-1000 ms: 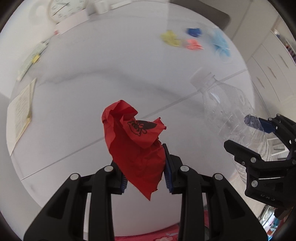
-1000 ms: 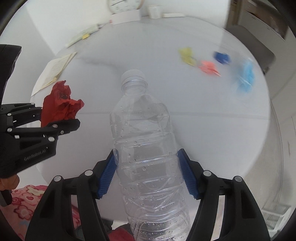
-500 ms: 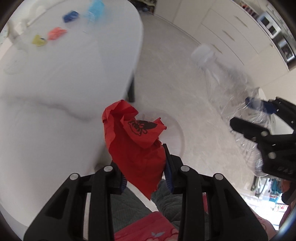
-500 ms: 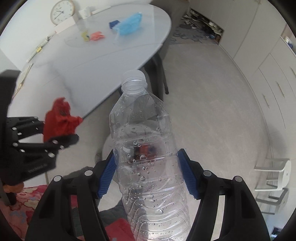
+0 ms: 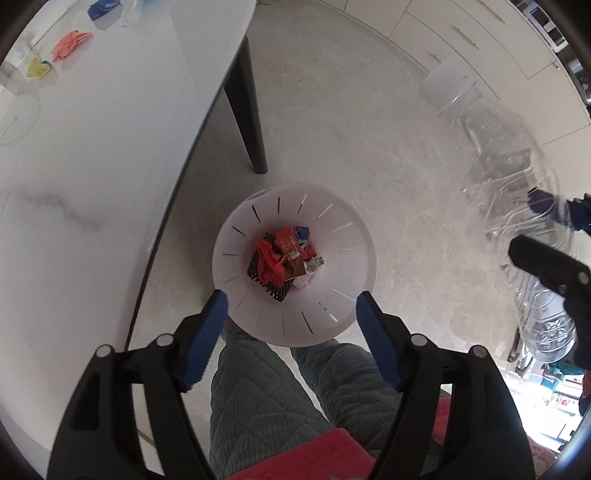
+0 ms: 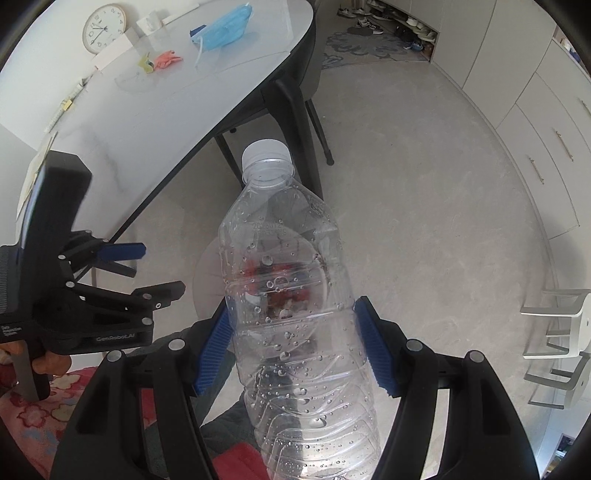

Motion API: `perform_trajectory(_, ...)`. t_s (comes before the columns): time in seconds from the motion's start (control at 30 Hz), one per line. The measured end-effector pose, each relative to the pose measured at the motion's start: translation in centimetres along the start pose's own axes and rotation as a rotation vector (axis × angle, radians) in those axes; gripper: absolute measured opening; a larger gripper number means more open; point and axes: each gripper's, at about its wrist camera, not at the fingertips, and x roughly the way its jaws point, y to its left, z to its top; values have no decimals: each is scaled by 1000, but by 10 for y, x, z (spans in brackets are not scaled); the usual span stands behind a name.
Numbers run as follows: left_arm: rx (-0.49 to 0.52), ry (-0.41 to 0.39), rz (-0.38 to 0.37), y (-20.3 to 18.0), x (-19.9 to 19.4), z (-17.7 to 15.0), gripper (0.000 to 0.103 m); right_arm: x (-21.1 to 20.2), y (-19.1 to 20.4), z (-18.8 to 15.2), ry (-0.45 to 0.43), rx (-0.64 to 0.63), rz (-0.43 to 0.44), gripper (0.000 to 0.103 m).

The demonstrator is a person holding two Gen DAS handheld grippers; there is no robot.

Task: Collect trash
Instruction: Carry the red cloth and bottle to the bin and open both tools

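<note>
My left gripper (image 5: 291,308) is open and empty, held above a white slotted trash bin (image 5: 347,236) on the floor. Crumpled wrappers, red paper among them (image 5: 271,264), lie in the bin. My right gripper (image 6: 295,328) is shut on a clear empty plastic bottle (image 6: 291,295) with a white cap, held upright. The bottle shows blurred at the right of the left wrist view (image 5: 517,206). In the right wrist view the left gripper (image 6: 147,273) is at the left, and the bin (image 6: 207,280) lies partly hidden behind the bottle.
A white marble table (image 5: 92,166) with dark legs (image 5: 247,110) stands left of the bin. On it lie a blue face mask (image 6: 221,26), orange and yellow scraps (image 6: 162,61) and a clock (image 6: 101,27). White cabinets (image 6: 535,129) line the right. The person's legs (image 5: 266,398) are below.
My left gripper has opened and the red paper has dropped into the bin. Both grippers have swung from the table to above the bin. The right still holds the bottle.
</note>
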Motion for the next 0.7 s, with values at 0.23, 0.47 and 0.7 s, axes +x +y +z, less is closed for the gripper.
perform_trajectory(0.23, -43, -71, 27, 17, -35, -13, 78, 15, 6, -5, 42, -50, 24, 67)
perform_trajectory(0.47, -134, -119, 46, 46, -74, -32, 79, 81, 19, -9, 196, -103, 60, 67)
perform_trajectory(0.7, -210, -111, 69, 64, -79, -49, 79, 153, 37, -6, 328, -187, 73, 68)
